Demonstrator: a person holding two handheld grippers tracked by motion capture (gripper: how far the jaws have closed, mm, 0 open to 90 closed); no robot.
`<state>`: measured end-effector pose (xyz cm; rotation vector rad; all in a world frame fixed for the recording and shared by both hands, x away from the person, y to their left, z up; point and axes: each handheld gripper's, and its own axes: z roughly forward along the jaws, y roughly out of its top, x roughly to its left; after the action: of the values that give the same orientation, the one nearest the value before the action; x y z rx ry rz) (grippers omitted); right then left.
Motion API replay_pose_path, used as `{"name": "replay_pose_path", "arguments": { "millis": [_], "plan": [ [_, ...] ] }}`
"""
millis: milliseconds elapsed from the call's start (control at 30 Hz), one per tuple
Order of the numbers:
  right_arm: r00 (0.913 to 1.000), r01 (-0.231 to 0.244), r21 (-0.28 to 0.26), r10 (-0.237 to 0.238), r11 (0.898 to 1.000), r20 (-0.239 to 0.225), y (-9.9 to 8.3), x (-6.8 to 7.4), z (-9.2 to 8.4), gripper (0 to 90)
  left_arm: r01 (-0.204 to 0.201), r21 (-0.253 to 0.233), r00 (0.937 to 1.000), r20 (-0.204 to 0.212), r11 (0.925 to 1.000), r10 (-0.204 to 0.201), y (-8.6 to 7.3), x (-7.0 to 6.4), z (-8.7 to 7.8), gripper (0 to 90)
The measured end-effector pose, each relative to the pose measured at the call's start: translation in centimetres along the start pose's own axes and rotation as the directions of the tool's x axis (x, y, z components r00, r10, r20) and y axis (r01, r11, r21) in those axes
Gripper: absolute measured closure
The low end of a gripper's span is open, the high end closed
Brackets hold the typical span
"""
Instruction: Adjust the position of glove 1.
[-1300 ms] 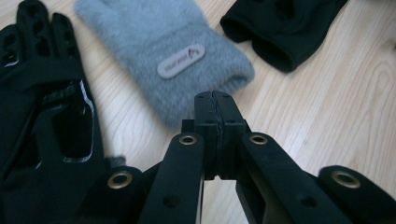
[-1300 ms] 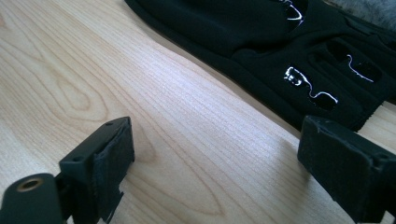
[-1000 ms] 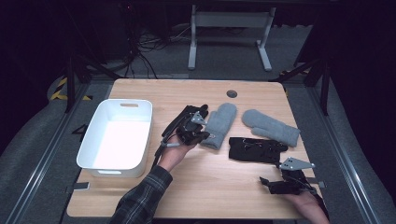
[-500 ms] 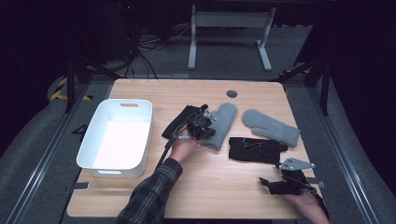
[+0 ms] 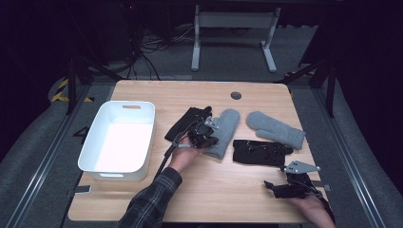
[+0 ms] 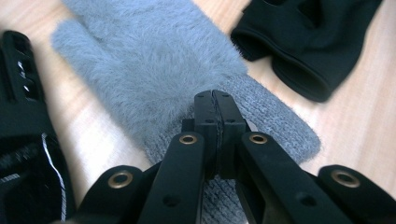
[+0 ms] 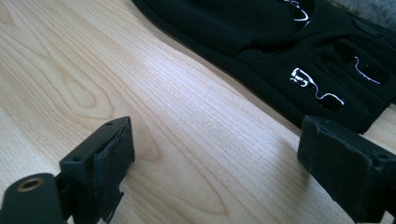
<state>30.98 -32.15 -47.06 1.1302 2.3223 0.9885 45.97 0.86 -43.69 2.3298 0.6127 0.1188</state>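
My left gripper [image 5: 207, 132] hangs over a fluffy grey mitten [image 5: 229, 124] in the middle of the table. In the left gripper view its jaws [image 6: 215, 99] are shut pad to pad, tips just above the mitten [image 6: 149, 60] where the fur meets the knitted cuff. I cannot tell whether they pinch any fabric. A black glove [image 5: 184, 123] lies to its left. My right gripper [image 5: 284, 186] rests near the front right edge. It stands open [image 7: 219, 140] over bare wood, with a second black glove [image 7: 280, 42] just beyond its jaws.
A white bin [image 5: 142, 108] stands at the left of the wooden table [image 5: 218, 199]. A second grey mitten [image 5: 276, 128] lies at the right, behind the black glove [image 5: 260, 152]. A small dark disc [image 5: 235, 95] sits near the far edge.
My left gripper has shifted slightly to the right, from the black glove's edge onto the grey mitten. The right gripper has kept still.
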Motion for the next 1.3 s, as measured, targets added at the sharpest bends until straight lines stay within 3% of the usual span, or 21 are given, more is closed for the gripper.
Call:
{"name": "replay_pose_path", "arguments": {
  "millis": [400, 800, 1000, 1100, 1200, 1300],
  "plan": [
    [1.0000, 0.000, 0.000, 0.000, 1.000, 0.000, 0.0, 0.0, 0.0, 11.5, 0.013, -0.015, 0.9971, 0.075, 0.9998, -0.012, -2.7, -2.3, -1.7, 90.0],
    [1.0000, 0.000, 0.000, 0.000, 1.000, 0.000, 0.0, 0.0, 0.0, 11.5, 0.030, 0.002, 0.9940, 0.105, 0.9996, -0.030, -5.2, -4.3, -3.8, 90.0],
    [1.0000, 0.000, 0.000, 0.000, 1.000, 0.000, 0.0, 0.0, 0.0, 11.5, 0.025, 0.016, 0.9950, 0.096, 0.9996, -0.027, -6.4, -5.5, -4.9, 89.9],
    [1.0000, 0.000, 0.000, 0.000, 1.000, 0.000, 0.0, 0.0, 0.0, 11.5, 0.029, -0.004, 0.9956, 0.090, 0.9996, -0.028, -6.7, -5.8, -5.5, 89.8],
    [1.0000, 0.000, 0.000, 0.000, 1.000, 0.000, 0.0, 0.0, 0.0, 11.5, 0.025, -0.040, 0.9984, 0.052, 0.9989, -0.023, -6.7, -5.8, -6.7, 89.8],
    [1.0000, 0.000, 0.000, 0.000, 1.000, 0.000, 0.0, 0.0, 0.0, 11.5, 0.042, -0.064, 0.9991, 0.011, 0.9971, -0.042, -7.3, -5.3, -8.1, 89.8]
  ]
}}
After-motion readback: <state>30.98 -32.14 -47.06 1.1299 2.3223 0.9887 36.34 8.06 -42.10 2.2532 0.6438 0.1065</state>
